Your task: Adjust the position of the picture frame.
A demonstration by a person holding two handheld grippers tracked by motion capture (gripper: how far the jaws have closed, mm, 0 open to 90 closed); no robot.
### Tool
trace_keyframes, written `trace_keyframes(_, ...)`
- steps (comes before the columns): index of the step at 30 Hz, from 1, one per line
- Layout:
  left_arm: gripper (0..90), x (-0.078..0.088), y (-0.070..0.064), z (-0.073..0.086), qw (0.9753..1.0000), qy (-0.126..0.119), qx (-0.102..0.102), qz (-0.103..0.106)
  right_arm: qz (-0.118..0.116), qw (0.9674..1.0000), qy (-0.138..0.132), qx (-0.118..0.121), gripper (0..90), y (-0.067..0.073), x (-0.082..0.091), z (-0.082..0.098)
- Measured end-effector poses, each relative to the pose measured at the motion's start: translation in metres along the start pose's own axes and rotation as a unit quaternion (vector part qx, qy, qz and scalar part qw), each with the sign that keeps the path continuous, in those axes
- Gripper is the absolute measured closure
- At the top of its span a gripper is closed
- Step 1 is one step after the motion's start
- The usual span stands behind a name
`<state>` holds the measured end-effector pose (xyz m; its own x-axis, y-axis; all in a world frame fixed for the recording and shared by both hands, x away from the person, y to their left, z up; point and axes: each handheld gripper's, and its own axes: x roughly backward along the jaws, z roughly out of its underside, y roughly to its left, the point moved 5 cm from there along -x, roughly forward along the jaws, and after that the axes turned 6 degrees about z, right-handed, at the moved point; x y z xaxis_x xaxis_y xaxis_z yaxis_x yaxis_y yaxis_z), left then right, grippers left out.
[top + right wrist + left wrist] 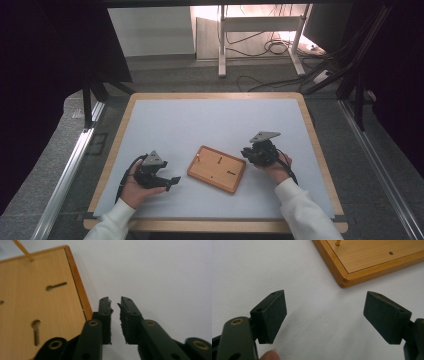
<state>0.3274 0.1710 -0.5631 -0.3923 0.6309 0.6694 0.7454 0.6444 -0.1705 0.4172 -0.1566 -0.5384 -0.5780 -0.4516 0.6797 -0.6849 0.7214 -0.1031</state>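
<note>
White mat (210, 125) covers the wood-edged table (116, 145), dark floor and cables beyond. Wooden board (216, 169) with keyhole slots and a thin brass pin (198, 156) lies near the mat's centre, between both hands. Left gripper (172, 181) rests left of the board, jaws spread wide, nothing between them. Right gripper (248, 153) sits just beside the board's right edge, jaws nearly closed, empty.

The wooden board (372, 260) runs off the top edge in the left gripper view. In the right gripper view, its thin pin (23, 250) is cut off too.
</note>
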Motion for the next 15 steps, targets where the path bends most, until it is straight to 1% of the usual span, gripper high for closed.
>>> trace_keyframes(1, 18.6, 0.0, 0.0003, 0.0002, 1.0, 0.0, 0.0, 0.0, 0.0, 1.0, 0.0, 0.0, 84.4, 0.0, 0.0, 0.0)
trace_keyframes(2, 18.6, -0.0001, 0.0003, 0.0004, 1.0, 0.0, 0.001, 0.0, 0.001, 1.0, 0.004, -0.001, 87.4, -0.0004, -0.0008, 0.001)
trace_keyframes(4, 18.6, -0.0001, 0.0001, 0.0006, 1.0, 0.0, 0.0, 0.0, 0.0, 1.0, 0.007, 0.007, 89.9, -0.0008, -0.0017, 0.002)
trace_keyframes(5, 18.6, -0.0001, -0.0001, 0.0006, 1.0, 0.001, -0.001, 0.001, -0.001, 0.9998, 0.011, 0.019, 90.0, 0.0007, -0.0027, 0.0026)
trace_keyframes(7, 18.6, -0.0001, -0.0001, 0.0006, 1.0, 0.001, -0.002, 0.001, -0.001, 0.9998, 0.012, 0.018, 90.0, 0.0023, -0.0032, 0.0028)
trace_keyframes(8, 18.6, 0.0, -0.0001, 0.0006, 1.0, 0.001, -0.002, 0.0, -0.002, 0.9996, 0.018, 0.024, 90.0, 0.0035, -0.0046, 0.0039)
trace_keyframes(12, 18.6, 0.0, -0.0004, 0.0006, 1.0, 0.001, -0.003, 0.0, -0.004, 0.9992, 0.024, 0.032, 90.0, 0.0053, -0.0072, 0.006)
trace_keyframes(13, 18.6, -0.0002, -0.0002, 0.0008, 1.0, 0.002, -0.003, -0.001, -0.008, 0.9988, 0.029, 0.038, 90.0, 0.0071, -0.0089, 0.0079)
trace_keyframes(14, 18.6, -0.0002, 0.0, 0.0009, 1.0, 0.002, -0.003, -0.001, -0.008, 0.9988, 0.029, 0.038, 90.0, 0.0071, -0.0089, 0.0079)
trace_keyframes(15, 18.6, -0.0002, 0.0001, 0.001, 1.0, 0.002, -0.002, -0.001, -0.012, 0.9984, 0.03, 0.047, 90.0, 0.0089, -0.0095, 0.0088)
